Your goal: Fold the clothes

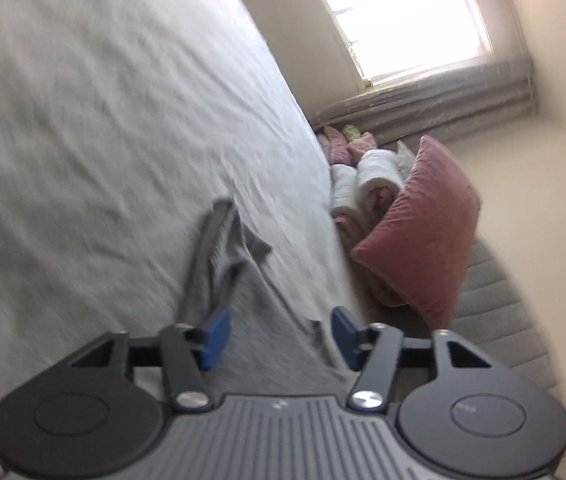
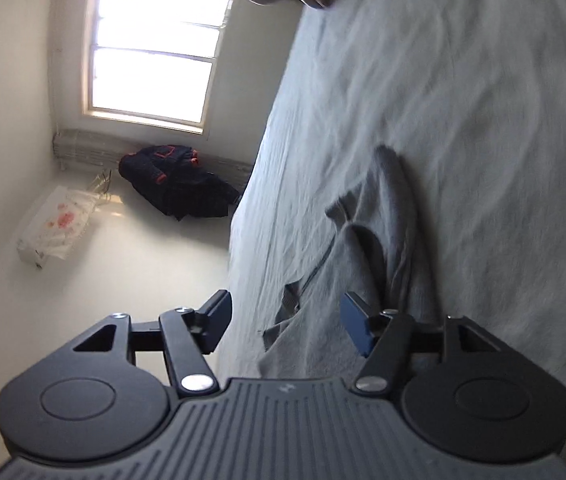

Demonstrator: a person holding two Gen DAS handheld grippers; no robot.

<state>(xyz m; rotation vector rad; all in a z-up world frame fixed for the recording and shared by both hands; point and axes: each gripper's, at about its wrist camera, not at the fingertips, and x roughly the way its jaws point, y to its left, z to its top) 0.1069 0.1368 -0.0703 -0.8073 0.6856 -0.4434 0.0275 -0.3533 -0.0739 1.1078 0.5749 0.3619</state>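
A grey garment (image 1: pixel 243 280) lies crumpled on the pale bedsheet (image 1: pixel 103 120), near the edge of the bed. Its ribbed collar or hem stands up in a darker grey fold, and the rest of the cloth spreads flat toward the camera (both views are blurred, so the kind of garment is hard to tell).

The left gripper (image 1: pixel 279 334) hangs just over the cloth with its blue-padded fingers (image 1: pixel 215 334) wide apart. Nothing is pinched between them; the left pad sits right at the bunched dark fold, though whether it touches cannot be told. In the right wrist view the same grey garment (image 2: pixel 387 216) runs up from between the fingers, with a dark fold beside the right pad. The right gripper (image 2: pixel 287 324) is likewise spread wide and holds nothing; its left finger is out past the bed edge, over the floor.

Beyond the bed on the left gripper's side, a pink cushion (image 1: pixel 423 232) leans by rolled white and pink towels (image 1: pixel 363 184) below a bright window (image 1: pixel 403 12). On the right gripper's side, a dark jacket with orange trim (image 2: pixel 175 180) lies under another window (image 2: pixel 155 48), near a white bag (image 2: pixel 59 224).
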